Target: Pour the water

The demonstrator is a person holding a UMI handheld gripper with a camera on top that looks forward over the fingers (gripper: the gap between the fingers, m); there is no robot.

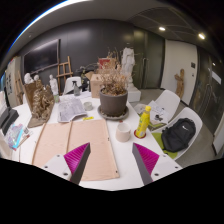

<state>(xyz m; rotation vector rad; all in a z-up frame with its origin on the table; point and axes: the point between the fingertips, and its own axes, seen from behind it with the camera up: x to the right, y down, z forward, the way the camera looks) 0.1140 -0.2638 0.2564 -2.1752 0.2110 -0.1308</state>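
My gripper (112,163) is open and empty, held above the near edge of a white table (110,172). Its magenta pads (77,162) stand wide apart. Beyond the right finger a yellow bottle with a pink base (143,122) stands upright on the table. Next to it, on its left, is a small white cup (124,131). Both are well ahead of the fingers and apart from them.
A tan mat (70,142) lies on the table ahead of the left finger. A large potted plant (113,100) stands at the table's middle. Wooden models (40,103) and papers (72,110) are at the left. A black bag (180,135) sits on a chair at the right.
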